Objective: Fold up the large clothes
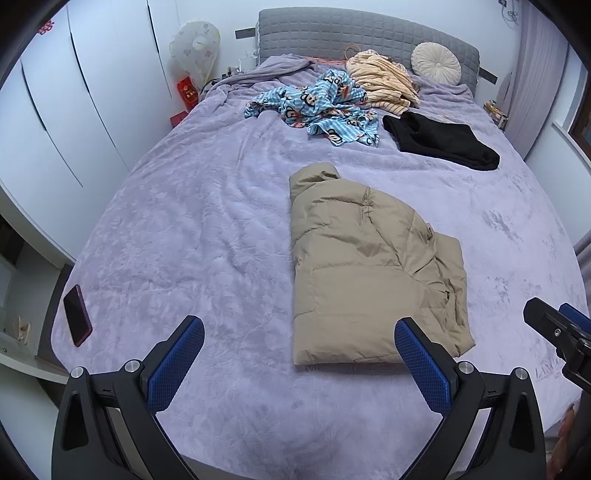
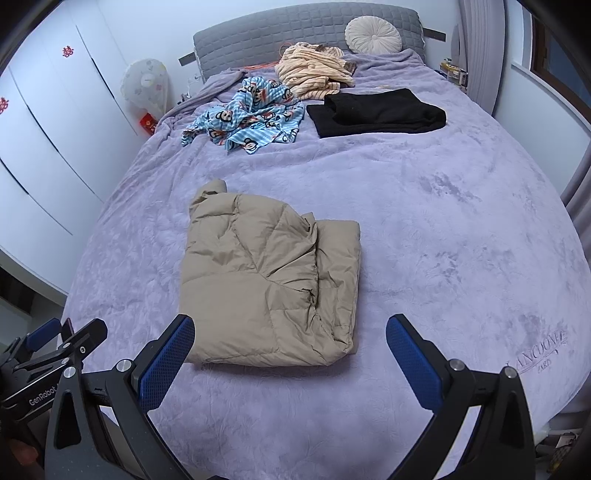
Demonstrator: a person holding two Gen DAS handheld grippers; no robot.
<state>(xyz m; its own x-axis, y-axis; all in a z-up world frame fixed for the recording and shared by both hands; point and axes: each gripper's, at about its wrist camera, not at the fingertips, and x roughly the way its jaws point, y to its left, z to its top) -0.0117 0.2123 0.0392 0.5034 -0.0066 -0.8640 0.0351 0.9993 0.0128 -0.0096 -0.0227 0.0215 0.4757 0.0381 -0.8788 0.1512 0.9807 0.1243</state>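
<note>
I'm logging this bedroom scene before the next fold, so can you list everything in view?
puffer jacket: 1, tan, folded, near middle of bed
black garment: 1, black, folded, far right of bed
monkey-print garment: 1, blue, crumpled, far side of bed
striped garment: 1, cream, heaped near headboard
round cushion: 1, off-white, against headboard
blanket: 1, lilac, covering bed
headboard: 1, grey, quilted
phone: 1, dark, near left edge of bed
covered fan: 1, white cover, beside bed
wardrobe: white doors, left wall
left gripper: 1, black, blue pads, open
right gripper: 1, same, open
</note>
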